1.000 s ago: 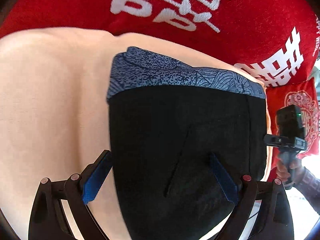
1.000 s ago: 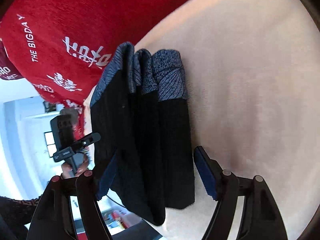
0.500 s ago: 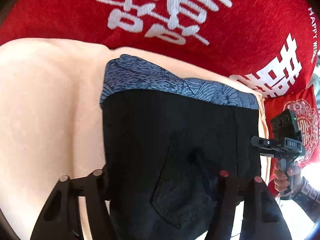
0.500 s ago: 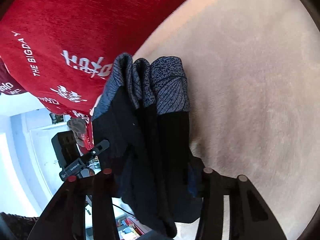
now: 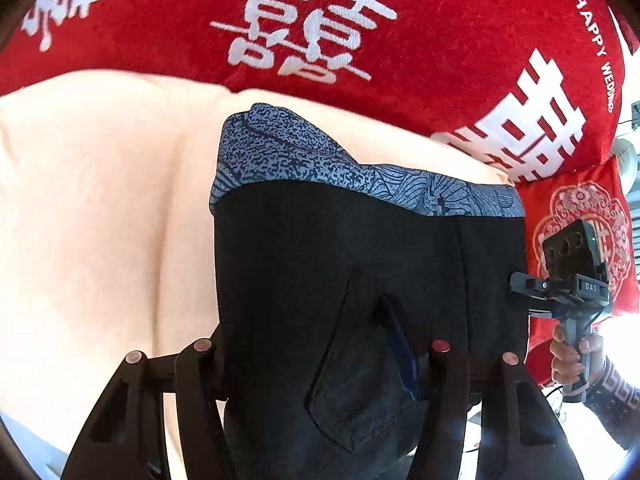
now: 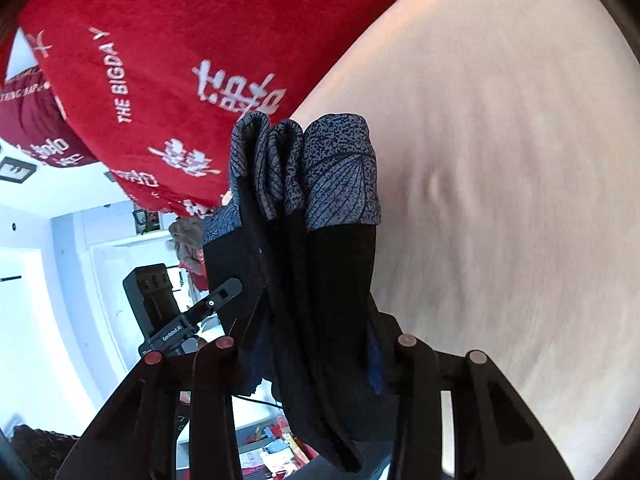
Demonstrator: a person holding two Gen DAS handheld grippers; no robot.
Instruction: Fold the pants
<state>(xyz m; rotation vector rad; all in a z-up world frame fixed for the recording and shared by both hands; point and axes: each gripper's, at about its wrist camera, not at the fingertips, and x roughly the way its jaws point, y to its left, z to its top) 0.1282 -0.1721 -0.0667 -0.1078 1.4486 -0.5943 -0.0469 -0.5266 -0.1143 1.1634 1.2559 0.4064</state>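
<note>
- A cream fabric surface (image 5: pixel 100 220), soft and creased, carries everything; the right wrist view shows it (image 6: pixel 500 180) as a broad, bare, pale stretch.
- A red blanket (image 5: pixel 400 40) with white printed characters lies along its far edge.
- The folded black pants (image 5: pixel 340 280), with their blue patterned band, reach it only at their far end.

Black pants (image 5: pixel 360 264), blue-patterned waistband (image 5: pixel 304 160)

red blanket (image 5: pixel 400 92) blocks beyond; cream sheet (image 5: pixel 100 220) open.
</note>
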